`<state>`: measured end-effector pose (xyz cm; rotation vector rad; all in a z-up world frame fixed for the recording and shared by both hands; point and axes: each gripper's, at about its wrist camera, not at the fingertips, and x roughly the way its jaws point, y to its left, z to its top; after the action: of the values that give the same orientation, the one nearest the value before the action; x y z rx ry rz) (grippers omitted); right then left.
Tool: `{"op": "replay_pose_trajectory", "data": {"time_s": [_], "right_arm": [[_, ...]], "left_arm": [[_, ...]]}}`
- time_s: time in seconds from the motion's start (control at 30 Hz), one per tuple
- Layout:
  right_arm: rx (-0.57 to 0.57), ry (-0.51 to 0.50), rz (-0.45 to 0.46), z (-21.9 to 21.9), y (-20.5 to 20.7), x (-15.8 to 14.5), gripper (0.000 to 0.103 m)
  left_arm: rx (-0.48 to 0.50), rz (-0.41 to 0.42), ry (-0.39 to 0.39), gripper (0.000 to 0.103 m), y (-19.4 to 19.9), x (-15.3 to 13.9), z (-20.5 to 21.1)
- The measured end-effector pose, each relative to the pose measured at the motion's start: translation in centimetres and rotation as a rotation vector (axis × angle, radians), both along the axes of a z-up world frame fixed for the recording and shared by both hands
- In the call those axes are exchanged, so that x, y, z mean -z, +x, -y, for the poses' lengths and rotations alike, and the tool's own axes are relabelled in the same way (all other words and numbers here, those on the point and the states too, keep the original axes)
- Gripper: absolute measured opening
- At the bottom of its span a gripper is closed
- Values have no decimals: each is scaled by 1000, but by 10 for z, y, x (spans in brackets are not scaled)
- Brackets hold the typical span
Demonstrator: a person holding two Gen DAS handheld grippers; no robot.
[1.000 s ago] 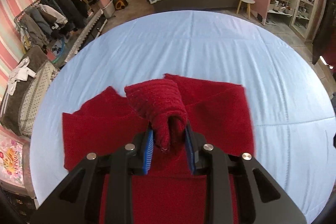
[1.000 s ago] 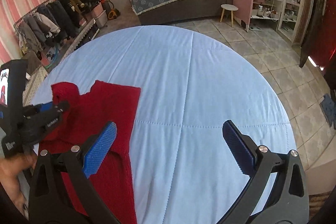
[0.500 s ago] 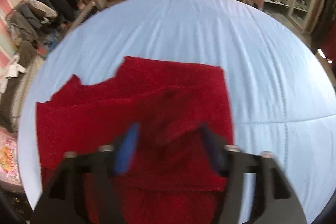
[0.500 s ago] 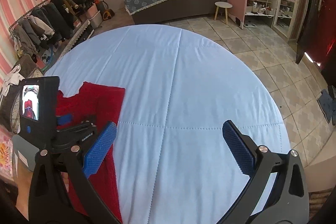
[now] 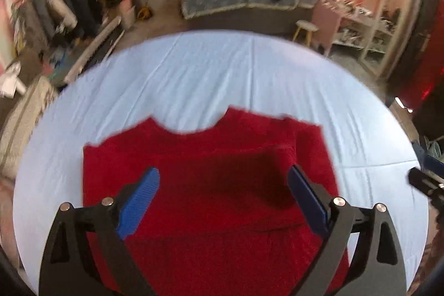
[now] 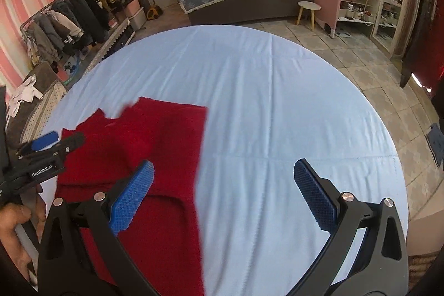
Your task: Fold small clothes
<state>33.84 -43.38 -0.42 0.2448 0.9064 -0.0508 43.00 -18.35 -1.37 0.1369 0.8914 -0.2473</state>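
Red sweater (image 5: 211,185) near hem cut off; left hand-held gripper (image 5: 223,201) just spread wide, empty; right hand-held gripper (image 6: 224,196) agape.

1. The left gripper (image 5: 223,201), a second ago clamped on a bunched fold of the red knitted sweater (image 5: 211,185), has just been opening; its blue pads now stand wide with nothing between them
2. The released fold now lies flat ahead of and beneath that claw
3. The left gripper has pulled back from the sweater's neckline
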Motion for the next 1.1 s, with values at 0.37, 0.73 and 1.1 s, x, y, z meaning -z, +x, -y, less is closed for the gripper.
{"op": "replay_pose_trajectory", "data": {"time_s": [0.37, 0.73, 1.1], "right_arm": [[12, -55, -20, -22, 10, 1, 100], [-15, -78, -53, -63, 26, 22, 100], [-31, -137, -81, -92, 37, 42, 100]], "left_arm": [[-52, -10, 70, 94, 2, 11, -22], [-280, -124, 130, 94, 24, 85, -169], [-326, -142, 239, 102, 27, 122, -217]]}}
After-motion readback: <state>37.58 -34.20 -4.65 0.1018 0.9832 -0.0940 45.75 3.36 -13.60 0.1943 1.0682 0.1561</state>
